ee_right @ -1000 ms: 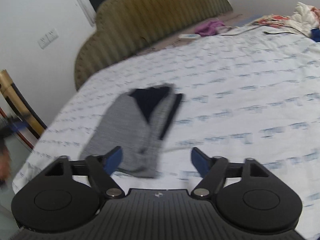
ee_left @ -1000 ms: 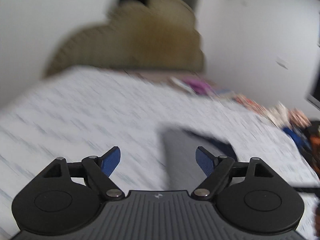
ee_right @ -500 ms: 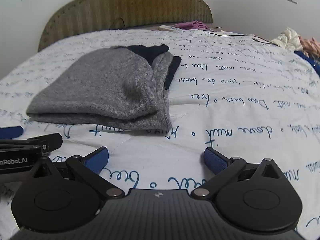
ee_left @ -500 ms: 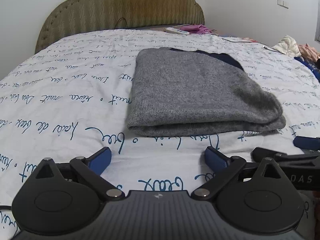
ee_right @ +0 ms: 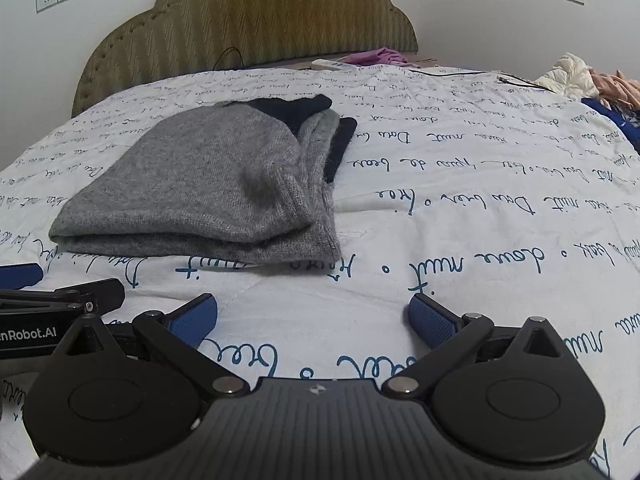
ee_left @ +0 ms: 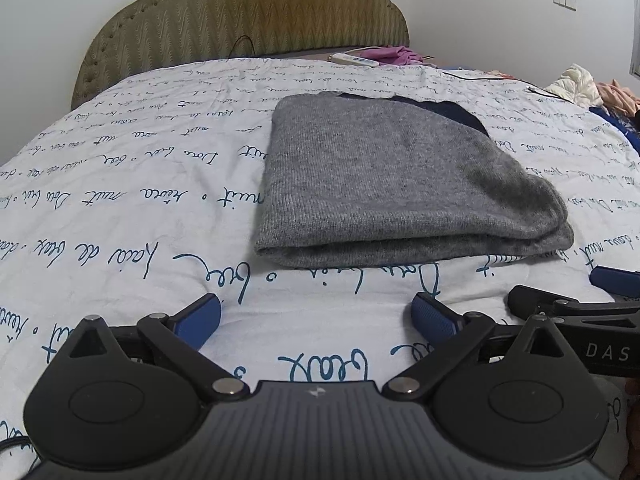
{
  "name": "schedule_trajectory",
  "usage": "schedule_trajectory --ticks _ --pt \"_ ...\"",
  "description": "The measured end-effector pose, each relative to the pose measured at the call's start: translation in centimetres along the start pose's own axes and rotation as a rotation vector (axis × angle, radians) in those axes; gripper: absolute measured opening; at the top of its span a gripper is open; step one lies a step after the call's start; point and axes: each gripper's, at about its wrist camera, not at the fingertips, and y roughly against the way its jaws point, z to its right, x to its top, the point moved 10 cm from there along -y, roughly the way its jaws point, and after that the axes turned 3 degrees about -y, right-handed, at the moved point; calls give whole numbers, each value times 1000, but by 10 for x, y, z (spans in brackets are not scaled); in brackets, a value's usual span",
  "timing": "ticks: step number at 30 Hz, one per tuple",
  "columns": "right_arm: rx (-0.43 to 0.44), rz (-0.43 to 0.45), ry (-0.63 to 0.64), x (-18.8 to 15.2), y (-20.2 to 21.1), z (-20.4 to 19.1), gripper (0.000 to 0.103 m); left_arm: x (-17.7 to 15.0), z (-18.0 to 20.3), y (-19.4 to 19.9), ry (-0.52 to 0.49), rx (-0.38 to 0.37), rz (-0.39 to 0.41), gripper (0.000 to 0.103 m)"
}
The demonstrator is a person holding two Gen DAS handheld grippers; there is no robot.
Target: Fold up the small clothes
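A grey sweater [ee_left: 404, 178] is seen folded into a flat stack on a white bedspread [ee_left: 120, 200] printed with blue handwriting. A dark navy part of the garment shows at its far edge, toward one o'clock in the left wrist view and twelve o'clock in the right wrist view.

The left gripper [ee_left: 316, 316] is held low over the bedspread with its jaws spread wide; they have just been opening, and nothing is gripped between them. From this gripper the sweater lies ahead at about twelve to one o'clock, its nearest folded edge apart from the blue pads [ee_left: 198, 316], with bare bedspread in between.

The right gripper [ee_right: 312, 318] is likewise held with jaws wide, having just been opening, and only bedspread is seen between its pads [ee_right: 434, 322]. From it the sweater [ee_right: 208, 188] lies at about eleven o'clock, ahead and to the left, clear of both fingers.

Each gripper is visible at the edge of the other's view: the right one [ee_left: 600, 292] at three o'clock in the left view, the left one [ee_right: 36, 284] at nine o'clock in the right view. They sit side by side near the sweater's front edge.

An olive headboard [ee_right: 256, 28] stands at twelve o'clock behind the bed, and a heap of clothes [ee_right: 592, 80] lies at two o'clock.
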Motion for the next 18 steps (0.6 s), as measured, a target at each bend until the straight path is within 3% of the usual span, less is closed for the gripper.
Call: schedule_trajectory --ticks 18 --pt "20 7 -9 0 2 -2 103 0 0 -2 -12 3 -4 103"
